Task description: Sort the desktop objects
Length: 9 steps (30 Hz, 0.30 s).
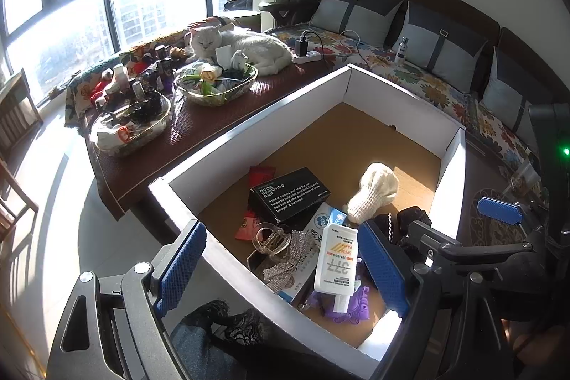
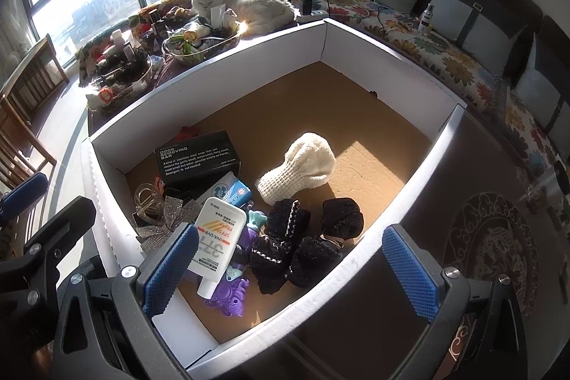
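- White plastic sunscreen tube with orange stripes and a white cap point(image 2: 218, 246): lies cap-down near the front wall of the white-walled cardboard box with brown floor point(image 2: 356, 102), propped on a purple moulded plastic toy point(image 2: 233, 300); a slanted, slick body likely to slide or roll off its perch if nudged from one side
- Black knitted fabric bundles with white stitched trim point(image 2: 295, 248): clustered just beside the tube, touching one another; soft, so a pinch may drag a neighbour up with it
- Silver rhinestone bow point(image 2: 171, 219) and clear plastic hair claw point(image 2: 148, 202): piled against the box's left wall; the bow's loose tails could snag
- Black rectangular carton printed "ODOR REMOVING BAR" point(image 2: 197, 157): rests on a blue-and-white packet point(image 2: 231, 191); lifting either may topple the stack
- Cream knitted sock-like piece point(image 2: 302, 166): alone mid-floor, well apart from the pile
- Right gripper point(image 2: 290, 269): jaws spread wide, nothing between the pads; the tube lies just inside the left pad, the black bundles between the pads and below
- Left gripper point(image 1: 283, 266): jaws spread wide, empty, straddling the box's near wall; one pad could catch the wall on descent, the other sits just beside the tube
- Two glass bowls of sorted items point(image 1: 217, 84) on the dark tabletop point(image 1: 292, 84): well apart; a white cat point(image 1: 245, 48) lies behind them and might disturb a placement
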### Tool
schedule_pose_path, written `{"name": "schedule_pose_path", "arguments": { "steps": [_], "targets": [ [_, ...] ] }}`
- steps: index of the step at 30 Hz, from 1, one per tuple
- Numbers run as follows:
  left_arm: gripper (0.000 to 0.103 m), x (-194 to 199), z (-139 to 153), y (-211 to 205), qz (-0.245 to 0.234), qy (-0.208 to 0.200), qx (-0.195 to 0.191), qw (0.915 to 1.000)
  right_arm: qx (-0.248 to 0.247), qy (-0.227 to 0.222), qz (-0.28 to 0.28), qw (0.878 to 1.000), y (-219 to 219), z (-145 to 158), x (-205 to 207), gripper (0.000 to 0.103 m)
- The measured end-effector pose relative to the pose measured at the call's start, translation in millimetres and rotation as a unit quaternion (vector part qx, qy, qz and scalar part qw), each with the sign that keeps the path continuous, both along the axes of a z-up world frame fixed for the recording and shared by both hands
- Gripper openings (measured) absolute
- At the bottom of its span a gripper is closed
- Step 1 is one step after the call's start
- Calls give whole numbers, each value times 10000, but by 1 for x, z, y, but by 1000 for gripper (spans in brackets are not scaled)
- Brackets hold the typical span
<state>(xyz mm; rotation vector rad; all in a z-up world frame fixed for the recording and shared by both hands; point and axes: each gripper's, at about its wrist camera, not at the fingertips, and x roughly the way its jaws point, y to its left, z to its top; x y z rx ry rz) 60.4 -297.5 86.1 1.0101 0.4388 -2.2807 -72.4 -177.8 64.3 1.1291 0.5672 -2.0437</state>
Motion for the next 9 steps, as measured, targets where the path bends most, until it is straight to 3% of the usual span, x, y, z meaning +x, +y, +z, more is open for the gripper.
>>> {"name": "schedule_pose_path", "arguments": {
  "steps": [5, 9],
  "targets": [
    [87, -1, 0, -1, -123, 80, 206, 9997, 8, 30, 9, 10000, 1, 0, 0, 103],
    [87, 4, 7, 7, -70, 285, -83, 9995, 6, 31, 5, 10000, 1, 1, 0, 103]
  ]
}}
